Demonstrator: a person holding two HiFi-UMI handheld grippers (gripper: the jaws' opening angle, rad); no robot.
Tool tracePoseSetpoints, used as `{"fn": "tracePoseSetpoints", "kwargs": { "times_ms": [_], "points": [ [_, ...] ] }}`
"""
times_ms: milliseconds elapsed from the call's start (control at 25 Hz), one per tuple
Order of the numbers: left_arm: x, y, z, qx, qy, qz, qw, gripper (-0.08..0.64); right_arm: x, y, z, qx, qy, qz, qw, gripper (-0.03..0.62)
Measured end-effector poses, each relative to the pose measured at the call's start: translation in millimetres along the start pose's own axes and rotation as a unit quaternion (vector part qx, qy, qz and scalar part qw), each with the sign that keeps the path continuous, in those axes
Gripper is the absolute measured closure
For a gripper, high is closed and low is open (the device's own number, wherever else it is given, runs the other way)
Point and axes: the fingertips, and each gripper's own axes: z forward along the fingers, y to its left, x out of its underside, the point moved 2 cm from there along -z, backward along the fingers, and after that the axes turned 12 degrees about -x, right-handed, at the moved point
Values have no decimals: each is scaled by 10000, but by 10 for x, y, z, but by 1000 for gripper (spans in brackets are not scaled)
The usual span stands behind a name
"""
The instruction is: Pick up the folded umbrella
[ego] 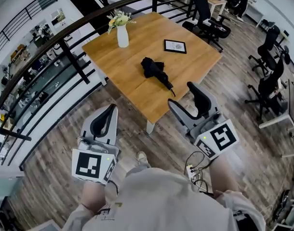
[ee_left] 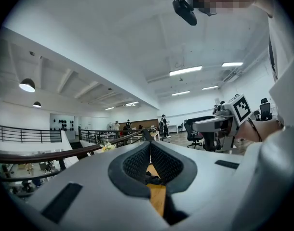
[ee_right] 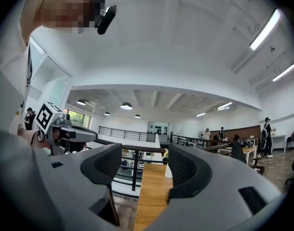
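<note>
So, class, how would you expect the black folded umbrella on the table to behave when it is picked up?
The folded umbrella probably has a stiff core: a straight shaft end sticks out. Its canopy looks loosely bunched, so the fabric would likely give and shift when squeezed. It seems unlikely to roll, lying flat on the table.
</note>
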Motion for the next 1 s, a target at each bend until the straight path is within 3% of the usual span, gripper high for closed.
{"fn": "tracePoseSetpoints", "kwargs": {
  "times_ms": [240,520,760,1000],
  "points": [
    [238,240,445,111,124,-86,9998,540,476,-390,534,38,625,365,9974,278],
    [592,209,909,90,603,-189,9980,540,1001,-908,773,158,1202,660,9904,278],
    [852,112,1422,-230,1038,-175,9942,541,1503,-1466,1066,-211,1390,1082,9841,278],
    [1317,-25,2003,-486,1722,-563,9823,541,2155,-2076,1425,-647,1845,1320,9718,278]
  ]
}}
